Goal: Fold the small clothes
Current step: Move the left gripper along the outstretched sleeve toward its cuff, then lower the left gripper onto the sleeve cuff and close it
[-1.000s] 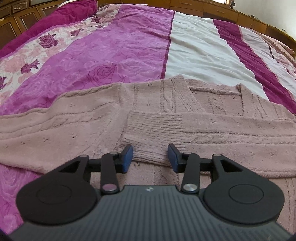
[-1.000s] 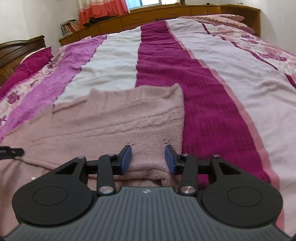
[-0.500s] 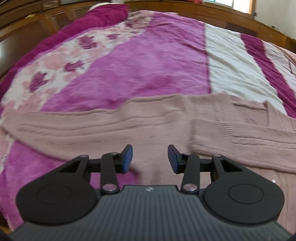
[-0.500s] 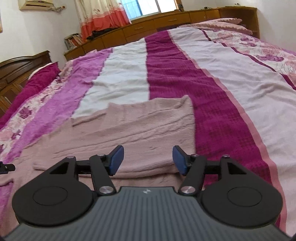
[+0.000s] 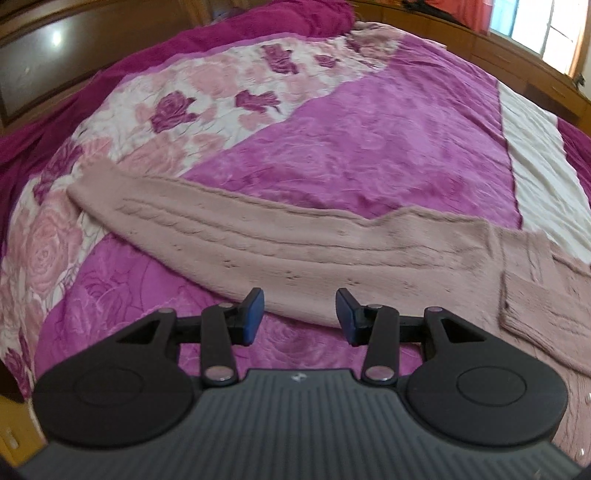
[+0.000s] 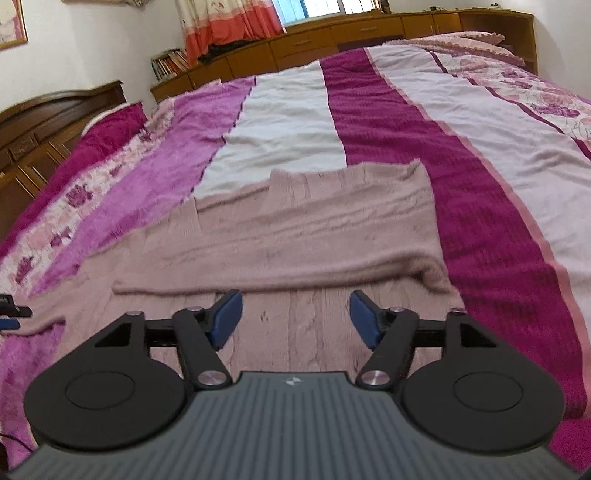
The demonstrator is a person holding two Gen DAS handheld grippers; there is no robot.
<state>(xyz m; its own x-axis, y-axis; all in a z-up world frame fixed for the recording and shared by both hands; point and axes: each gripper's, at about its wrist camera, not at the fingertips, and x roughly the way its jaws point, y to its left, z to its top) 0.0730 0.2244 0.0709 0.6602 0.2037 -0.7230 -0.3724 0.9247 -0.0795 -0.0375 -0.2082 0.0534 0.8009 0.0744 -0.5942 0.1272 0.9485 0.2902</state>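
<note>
Jaws spread on left gripper (image 5: 300,309) and right gripper (image 6: 296,318), having swung leftward toward dusty-pink knitted sweater's (image 6: 314,236) outstretched sleeve (image 5: 236,236), lining up next fold.

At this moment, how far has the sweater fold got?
Done: one sleeve is folded across the pink sweater. In hand: nothing; the left gripper and right gripper are both open. Left: the other sleeve lies stretched out across the bedspread, and the body is unfolded.

Home bedroom — bed (image 6: 369,122), curtain (image 6: 229,26), wooden cabinets (image 6: 332,37).
</note>
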